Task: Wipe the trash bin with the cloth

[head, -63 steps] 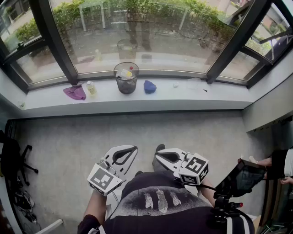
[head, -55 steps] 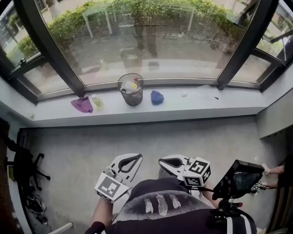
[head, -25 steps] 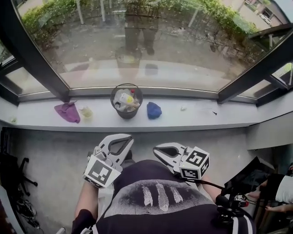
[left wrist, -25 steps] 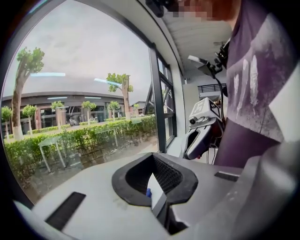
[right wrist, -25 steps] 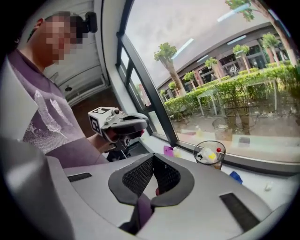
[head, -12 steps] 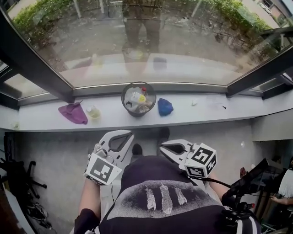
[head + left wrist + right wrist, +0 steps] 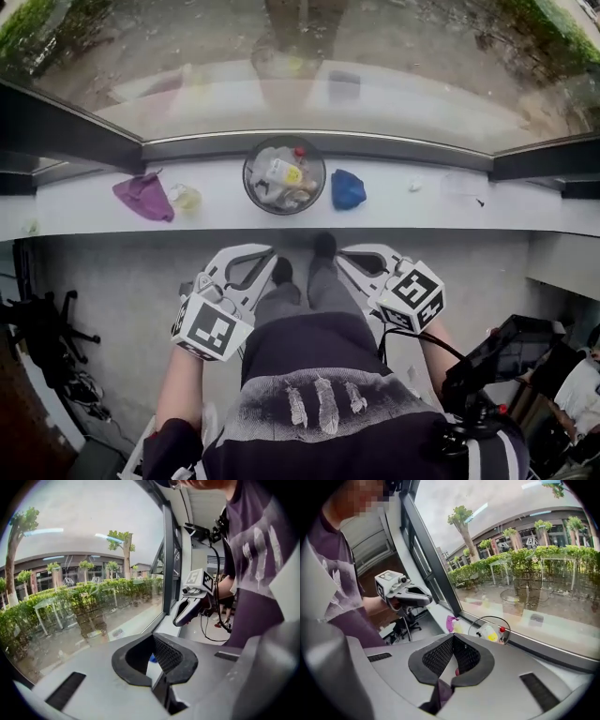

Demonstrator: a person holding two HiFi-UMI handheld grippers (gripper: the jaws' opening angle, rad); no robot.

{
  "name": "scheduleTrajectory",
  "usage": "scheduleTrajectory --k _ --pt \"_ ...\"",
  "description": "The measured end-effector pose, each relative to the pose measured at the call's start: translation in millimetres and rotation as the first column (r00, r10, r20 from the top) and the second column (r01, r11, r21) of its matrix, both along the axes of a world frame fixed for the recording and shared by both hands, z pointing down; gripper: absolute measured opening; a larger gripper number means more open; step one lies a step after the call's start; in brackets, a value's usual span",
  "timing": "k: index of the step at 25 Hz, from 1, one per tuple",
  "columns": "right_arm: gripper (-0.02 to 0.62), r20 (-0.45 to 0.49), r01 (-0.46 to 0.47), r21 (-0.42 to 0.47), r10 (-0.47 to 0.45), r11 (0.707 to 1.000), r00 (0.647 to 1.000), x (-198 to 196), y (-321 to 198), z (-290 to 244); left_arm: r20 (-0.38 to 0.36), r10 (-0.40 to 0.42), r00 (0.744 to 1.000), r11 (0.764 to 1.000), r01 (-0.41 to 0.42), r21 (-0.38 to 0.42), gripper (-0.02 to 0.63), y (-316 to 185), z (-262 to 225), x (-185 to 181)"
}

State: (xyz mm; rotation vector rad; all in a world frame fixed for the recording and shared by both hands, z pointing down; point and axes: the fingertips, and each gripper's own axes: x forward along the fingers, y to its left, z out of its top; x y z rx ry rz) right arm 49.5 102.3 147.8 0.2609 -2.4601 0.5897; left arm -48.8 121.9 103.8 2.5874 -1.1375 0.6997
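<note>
Left claw (image 7: 266, 255): pressed together and empty, held low before the body; I judge the reach has not begun.
Right claw (image 7: 351, 258): also pressed together, nothing in it, level with the left one.
Window sill (image 7: 450, 211): carries everything in one row, easy to reach.
Trash bin (image 7: 247, 178): upright at mid-sill against the frame, rubbish inside, untouched.
Blue cloth (image 7: 348, 188): just right of the bin, probably handiest for wiping.
Purple cloth (image 7: 144, 196): farther left, beyond a small bottle (image 7: 186, 197).
Views: only the head view shows the whole row. The right claw view shows the bin from the side. The left claw view shows only a bit of blue.
</note>
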Motion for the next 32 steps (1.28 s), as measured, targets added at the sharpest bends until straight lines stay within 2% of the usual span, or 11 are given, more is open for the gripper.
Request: scheduleTrajectory --k 5,7,9,11,14,16,20,25,28,31,32 --pt "-0.002 -0.095 0.032 0.033 -0.029 0.999 0.995 21 -54 96 0.047 0.069 0.997 0.993 -0.064 -0.102 -0.012 -32 61 31" --pt "-0.002 -0.147 0.052 0.035 -0.046 0.998 0.988 28 -66 138 0.033 0.069 0.997 0.988 -0.064 -0.138 -0.012 -36 86 40" --pt "0.126 -0.202 0.071 0.025 -0.065 0.997 0.977 33 -77 178 0.006 0.06 0.998 0.982 -0.058 -0.179 -0.011 -40 111 43" --pt "0.149 -0.261 0.091 0.051 -0.074 0.995 0.962 38 -92 212 0.011 0.066 0.998 0.978 -0.063 -0.2 -0.012 -46 133 43" --pt "0.23 -0.348 0.135 0.099 -0.093 0.986 0.933 47 -108 259 0.023 0.069 0.997 0.977 -0.063 -0.203 -0.012 -54 160 41" --pt "0.277 -0.398 0.159 0.104 -0.106 0.982 0.911 53 -115 292 0.013 0.069 0.998 0.978 -0.065 -0.199 -0.012 -58 174 39" --pt "0.33 -0.5 0.191 0.1 -0.116 0.977 0.858 67 -129 364 0.004 0.074 0.997 0.978 -0.072 -0.198 -0.012 -59 198 35" --pt "0.337 -0.609 0.171 0.078 -0.089 0.982 0.788 83 -158 445 -0.032 0.044 0.999 0.977 -0.05 -0.209 -0.012 -52 223 31" --pt "0.337 -0.657 0.208 0.038 -0.132 0.977 0.743 92 -163 483 -0.044 0.025 0.999 0.974 -0.034 -0.224 -0.012 -47 235 31" --pt "0.333 -0.654 0.233 -0.025 -0.192 0.972 0.732 92 -158 497 -0.061 0.011 0.998 0.971 -0.025 -0.236 -0.012 -41 240 32" --pt "0.311 -0.65 0.229 -0.054 -0.208 0.972 0.731 91 -156 498 -0.063 0.01 0.998 0.971 -0.025 -0.236 -0.012 -40 241 32"
